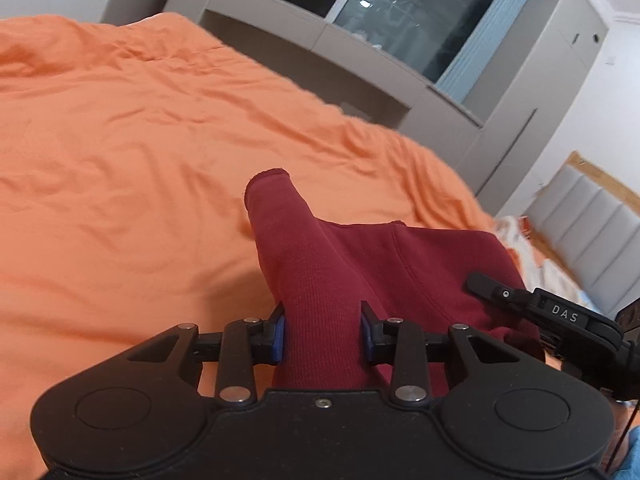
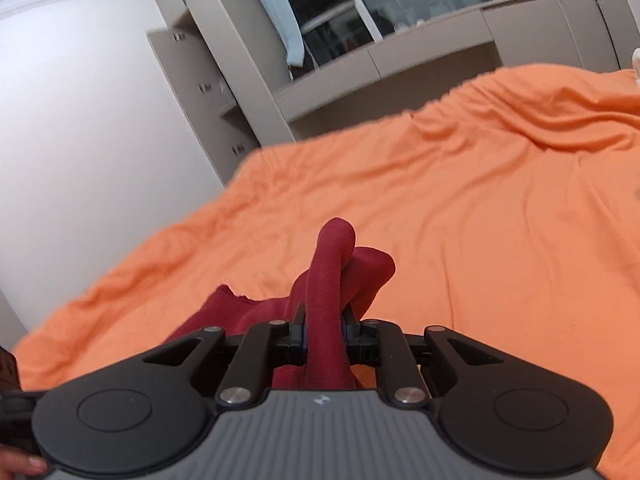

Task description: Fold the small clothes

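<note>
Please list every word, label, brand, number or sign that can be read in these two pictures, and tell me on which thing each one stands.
"DAS": white letters on the black body of the right gripper, seen at the right edge of the left wrist view.
A small pale logo mark on the grey ribbed body of the right gripper, right wrist view: a symbol, no letters to read.
Nothing readable on the red garment, the orange bed cover or the grey cabinets.
</note>
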